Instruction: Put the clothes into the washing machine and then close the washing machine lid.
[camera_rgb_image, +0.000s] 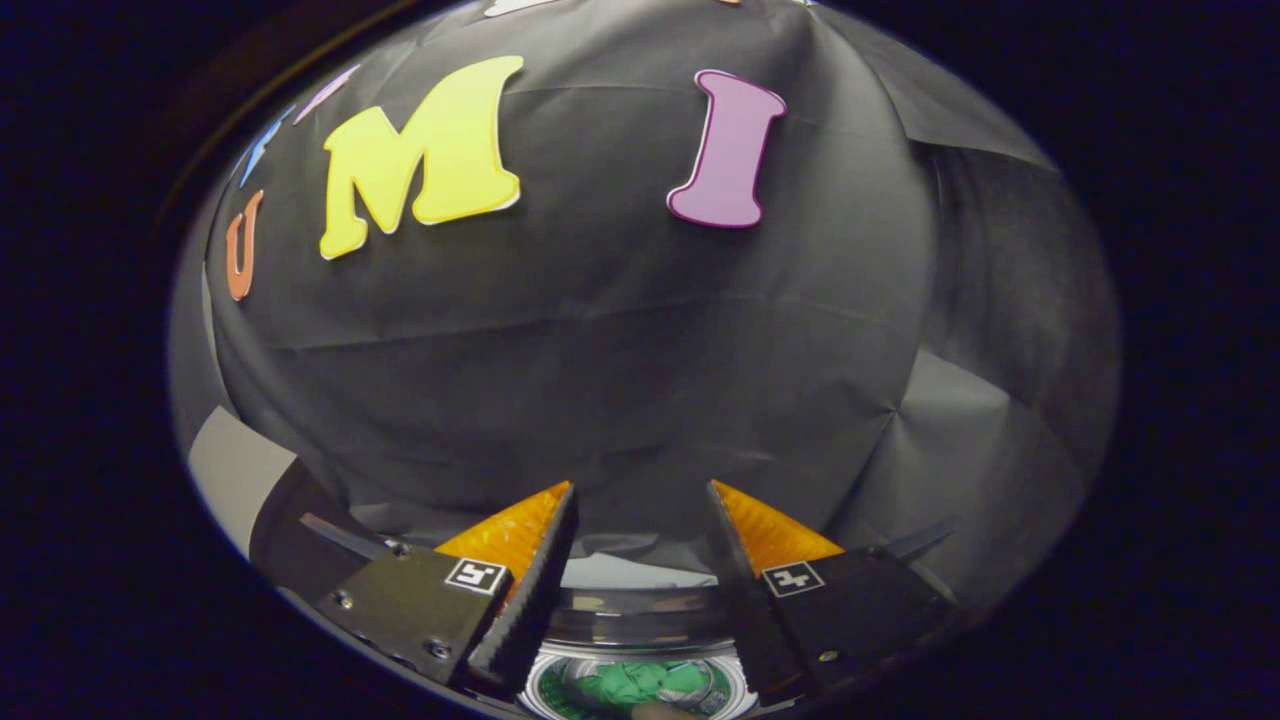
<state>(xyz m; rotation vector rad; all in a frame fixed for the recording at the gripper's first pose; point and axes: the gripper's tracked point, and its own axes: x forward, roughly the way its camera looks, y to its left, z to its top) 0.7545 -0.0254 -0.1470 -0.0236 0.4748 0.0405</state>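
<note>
My gripper (640, 495) is open, its two fingers spread apart with nothing between them, pointing at the booth's black cloth wall. Below the fingers, low between them, I look down into the washing machine's round drum (640, 625), whose metal rim curves under the fingertips. Green clothes (640, 683) lie bunched inside the drum. The machine's lid is hidden from me.
A pale surface (625, 572) shows just behind the drum's rim, under the hanging cloth. A light grey panel (235, 475) stands off to the left of the fingers. The cloth wall hangs close ahead.
</note>
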